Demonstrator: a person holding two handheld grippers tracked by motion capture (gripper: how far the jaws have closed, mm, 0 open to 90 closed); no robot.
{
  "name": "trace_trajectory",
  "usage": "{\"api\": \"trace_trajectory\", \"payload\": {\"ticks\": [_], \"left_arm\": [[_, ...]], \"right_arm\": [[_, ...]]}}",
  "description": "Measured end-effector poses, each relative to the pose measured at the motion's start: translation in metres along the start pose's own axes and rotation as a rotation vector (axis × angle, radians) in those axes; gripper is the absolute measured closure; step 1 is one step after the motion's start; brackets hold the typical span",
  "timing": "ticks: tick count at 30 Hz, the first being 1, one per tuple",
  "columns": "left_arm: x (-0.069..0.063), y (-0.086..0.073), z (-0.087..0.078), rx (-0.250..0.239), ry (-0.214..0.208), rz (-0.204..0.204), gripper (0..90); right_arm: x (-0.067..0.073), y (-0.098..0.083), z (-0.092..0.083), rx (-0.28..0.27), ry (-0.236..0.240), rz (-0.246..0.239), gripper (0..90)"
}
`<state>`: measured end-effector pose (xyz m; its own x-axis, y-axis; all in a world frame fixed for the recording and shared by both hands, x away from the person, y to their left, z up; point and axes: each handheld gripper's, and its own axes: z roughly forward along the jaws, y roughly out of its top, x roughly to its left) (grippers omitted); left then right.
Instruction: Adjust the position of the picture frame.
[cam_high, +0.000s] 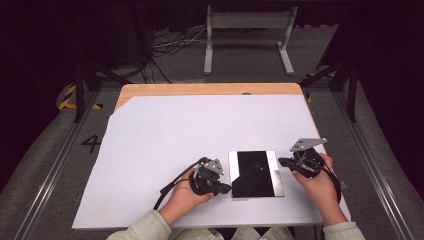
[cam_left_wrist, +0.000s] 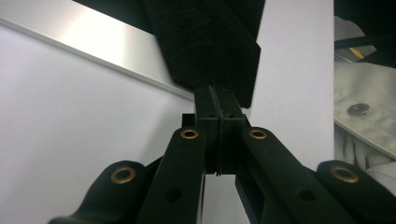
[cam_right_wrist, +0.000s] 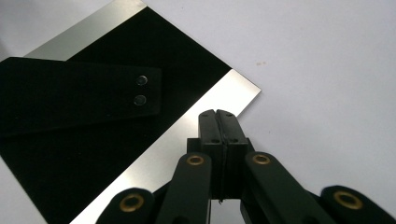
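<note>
We see a flat tray (cam_high: 276, 175) with bright metal side strips and a black middle lying near the front edge of the counter (cam_high: 165, 140), a little right of centre. On its black middle lies a dark flat strap (cam_right_wrist: 70, 95) with two small snap studs at one end. Our left hand-held gripper (cam_high: 227, 188) sits at the tray's front left corner, jaws pressed together with nothing between them, its tip right at the strap's edge in the left gripper view. Our right hand-held gripper (cam_high: 281, 161) rests just beside the tray's right edge, jaws likewise closed and empty.

We judge the strap light, thin and limp, so it will likely flop if lifted by one end; the studded end looks like the firmer place to pinch. The tray looks stiff, smooth and slippery, and may slide when nudged, so we would steady it by a metal strip.
</note>
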<state>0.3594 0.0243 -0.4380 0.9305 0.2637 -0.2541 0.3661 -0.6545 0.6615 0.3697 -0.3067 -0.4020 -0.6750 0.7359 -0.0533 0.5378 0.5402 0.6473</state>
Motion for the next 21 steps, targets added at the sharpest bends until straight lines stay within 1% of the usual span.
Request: {"api": "trace_trajectory", "payload": {"ticks": [2, 4, 5, 6, 9, 10, 11, 12, 14, 15, 16, 17, 18, 19, 21], "left_arm": [[0.002, -0.001, -0.008, -0.016, 0.028, -0.003, 90.0], [0.005, -0.001, -0.016, -0.029, 0.049, -0.002, 90.0], [0.005, -0.001, -0.016, -0.029, 0.049, -0.002, 90.0], [0.007, -0.002, -0.025, -0.045, 0.076, -0.004, 90.0], [0.01, -0.004, -0.037, -0.05, 0.131, -0.008, 90.0], [0.01, -0.004, -0.037, -0.05, 0.131, -0.008, 90.0], [0.013, -0.006, -0.042, -0.067, 0.139, -0.022, 90.0], [0.016, -0.008, -0.049, -0.089, 0.156, -0.036, 89.0], [0.02, -0.01, -0.058, -0.101, 0.184, -0.049, 88.0], [0.02, -0.01, -0.058, -0.101, 0.184, -0.049, 87.7], [0.023, -0.012, -0.065, -0.113, 0.205, -0.06, 87.4], [0.023, -0.012, -0.065, -0.113, 0.205, -0.06, 87.2], [0.025, -0.014, -0.067, -0.12, 0.208, -0.067, 87.2], [0.028, -0.016, -0.071, -0.127, 0.216, -0.079, 86.6], [0.029, -0.017, -0.072, -0.126, 0.222, -0.081, 86.1]], "right_arm": [[-0.002, 0.001, 0.003, 0.005, -0.009, 0.004, 90.0], [-0.004, 0.003, 0.006, 0.012, -0.009, 0.017, 90.0], [-0.004, 0.003, 0.006, 0.012, -0.009, 0.017, 90.0], [-0.008, 0.005, 0.011, 0.028, -0.018, 0.03, 90.0], [-0.013, 0.007, 0.016, 0.04, -0.026, 0.05, 90.0], [-0.014, 0.008, 0.018, 0.043, -0.03, 0.057, 90.0], [-0.016, 0.009, 0.02, 0.044, -0.034, 0.064, 90.0], [-0.017, 0.01, 0.021, 0.043, -0.041, 0.072, 90.0], [-0.019, 0.011, 0.023, 0.043, -0.056, 0.087, 90.0], [-0.019, 0.011, 0.023, 0.043, -0.056, 0.087, 90.0], [-0.022, 0.013, 0.026, 0.042, -0.067, 0.101, 90.0], [-0.022, 0.013, 0.027, 0.044, -0.07, 0.111, 90.0], [-0.022, 0.013, 0.027, 0.044, -0.07, 0.111, 90.0], [-0.024, 0.015, 0.03, 0.048, -0.072, 0.123, 90.0], [-0.025, 0.015, 0.031, 0.051, -0.072, 0.125, 90.0]]}}
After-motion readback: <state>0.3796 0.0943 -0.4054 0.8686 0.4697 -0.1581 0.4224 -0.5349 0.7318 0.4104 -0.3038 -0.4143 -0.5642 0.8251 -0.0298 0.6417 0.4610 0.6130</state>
